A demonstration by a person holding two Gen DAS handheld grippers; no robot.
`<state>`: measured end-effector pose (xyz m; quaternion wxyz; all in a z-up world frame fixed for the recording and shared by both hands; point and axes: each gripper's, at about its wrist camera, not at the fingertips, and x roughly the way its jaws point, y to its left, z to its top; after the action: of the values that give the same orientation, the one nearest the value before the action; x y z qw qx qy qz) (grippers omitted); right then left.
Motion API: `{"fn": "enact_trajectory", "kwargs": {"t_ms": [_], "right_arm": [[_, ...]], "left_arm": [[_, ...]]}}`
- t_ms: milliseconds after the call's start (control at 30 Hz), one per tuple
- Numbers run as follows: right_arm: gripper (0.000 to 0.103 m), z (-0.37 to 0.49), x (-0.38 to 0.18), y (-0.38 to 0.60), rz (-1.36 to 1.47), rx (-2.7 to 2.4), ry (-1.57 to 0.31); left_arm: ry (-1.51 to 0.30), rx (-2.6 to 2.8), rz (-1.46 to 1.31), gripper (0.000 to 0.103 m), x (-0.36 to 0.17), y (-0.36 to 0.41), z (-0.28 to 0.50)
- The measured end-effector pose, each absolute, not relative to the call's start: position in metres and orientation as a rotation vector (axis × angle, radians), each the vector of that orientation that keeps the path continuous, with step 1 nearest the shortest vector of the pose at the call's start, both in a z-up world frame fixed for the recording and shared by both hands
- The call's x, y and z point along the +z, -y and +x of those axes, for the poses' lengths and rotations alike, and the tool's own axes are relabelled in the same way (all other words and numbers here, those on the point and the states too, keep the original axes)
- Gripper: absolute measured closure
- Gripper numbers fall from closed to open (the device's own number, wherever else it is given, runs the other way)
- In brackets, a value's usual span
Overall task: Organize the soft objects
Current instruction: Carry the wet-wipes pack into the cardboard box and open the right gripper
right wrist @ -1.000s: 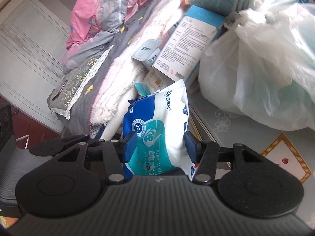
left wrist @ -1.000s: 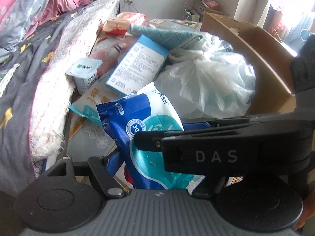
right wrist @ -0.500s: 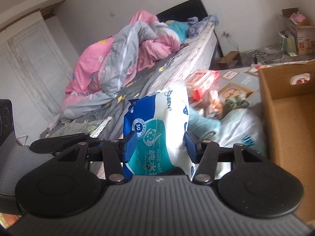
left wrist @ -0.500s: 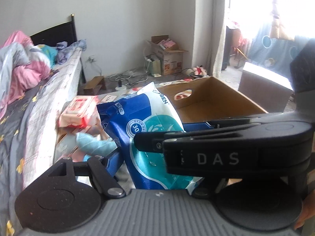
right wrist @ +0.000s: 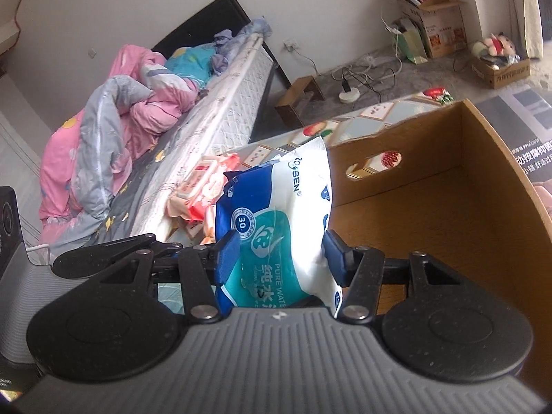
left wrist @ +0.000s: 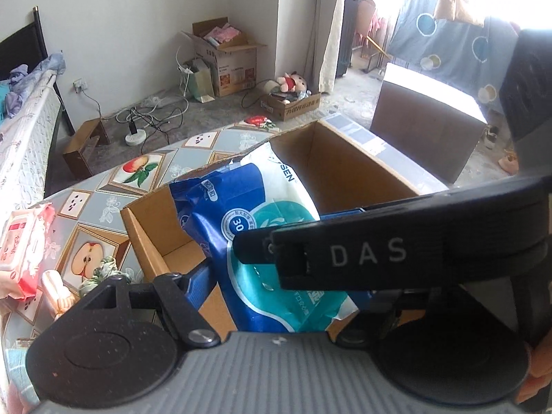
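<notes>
A blue, white and teal wet-wipes pack [left wrist: 262, 220] is held by both grippers over the open cardboard box [left wrist: 331, 172]. My left gripper [left wrist: 276, 276] is shut on the pack's lower part; the right gripper's black body crosses in front and hides its right finger. In the right wrist view my right gripper [right wrist: 281, 258] is shut on the same pack [right wrist: 276, 207], blue pads pressing both sides, beside the box's near wall [right wrist: 396, 145]. The box looks empty inside.
The box stands on a table with a fruit-print cloth [left wrist: 138, 169]. A pink wipes pack [left wrist: 20, 248] and small soft items [left wrist: 100, 272] lie left of the box. A bed with pink and grey bedding [right wrist: 138, 110] stands further left. Floor clutter and boxes [left wrist: 224, 55] are behind.
Both grippers have carried the pack from the cluttered pile by the bed, up and over to the open cardboard box. The grip on the pack is unchanged.
</notes>
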<state>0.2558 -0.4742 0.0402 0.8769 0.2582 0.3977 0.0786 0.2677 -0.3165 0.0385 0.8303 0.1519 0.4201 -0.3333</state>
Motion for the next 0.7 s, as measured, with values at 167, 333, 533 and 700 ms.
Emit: {"fn": "enact_trajectory", "kwargs": {"t_ms": [167, 333, 533, 700], "right_arm": [[0.051, 0.315, -0.017, 0.488, 0.625, 0.189, -0.934], [0.053, 0.358, -0.080, 0.486, 0.691, 0.158, -1.044], [0.055, 0.374, -0.125, 0.480, 0.800, 0.144, -1.134], [0.058, 0.391, -0.125, 0.466, 0.767, 0.167, -1.124]], "left_arm": [[-0.970, -0.659, 0.360, 0.026, 0.004, 0.331, 0.310], [-0.971, -0.630, 0.419, 0.026, -0.013, 0.333, 0.326], [-0.991, -0.639, 0.422, 0.026, -0.012, 0.321, 0.330], [-0.995, -0.653, 0.393, 0.026, -0.009, 0.314, 0.330]]}}
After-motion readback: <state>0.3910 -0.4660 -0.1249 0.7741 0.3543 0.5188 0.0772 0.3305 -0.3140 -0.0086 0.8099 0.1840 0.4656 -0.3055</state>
